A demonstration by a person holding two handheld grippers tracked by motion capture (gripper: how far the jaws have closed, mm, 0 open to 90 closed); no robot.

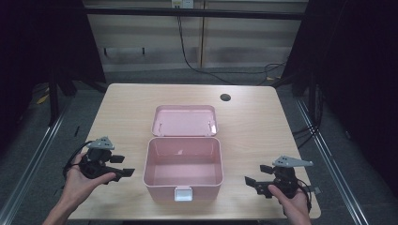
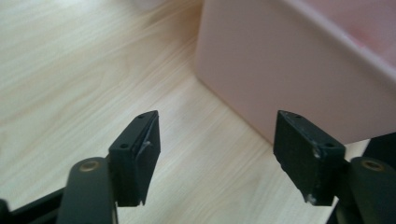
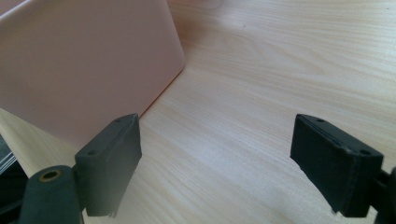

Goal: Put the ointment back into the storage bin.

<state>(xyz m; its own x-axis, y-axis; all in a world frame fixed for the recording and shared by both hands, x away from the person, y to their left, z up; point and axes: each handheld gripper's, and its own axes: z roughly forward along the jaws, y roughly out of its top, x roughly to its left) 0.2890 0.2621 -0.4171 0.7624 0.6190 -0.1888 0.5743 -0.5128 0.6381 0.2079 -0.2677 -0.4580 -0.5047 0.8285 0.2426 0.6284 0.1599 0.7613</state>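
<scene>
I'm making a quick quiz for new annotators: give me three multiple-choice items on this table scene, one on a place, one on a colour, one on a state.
1. Where does the lid lie?
A. On the table behind the box
B. Closed on the box
C. On the floor

2. What colour is the box?
A. Blue
B. Pink
C. Green

3. How does the left hand-held gripper stand?
A. Shut on the lid
B. Shut on the latch
C. Open, holding nothing

Key: 1 A, the lid lies back flat behind the open box in the high view. 2 B, walls and lid are pink. 3 C, the left gripper view shows only bare table between its jaws.
</scene>
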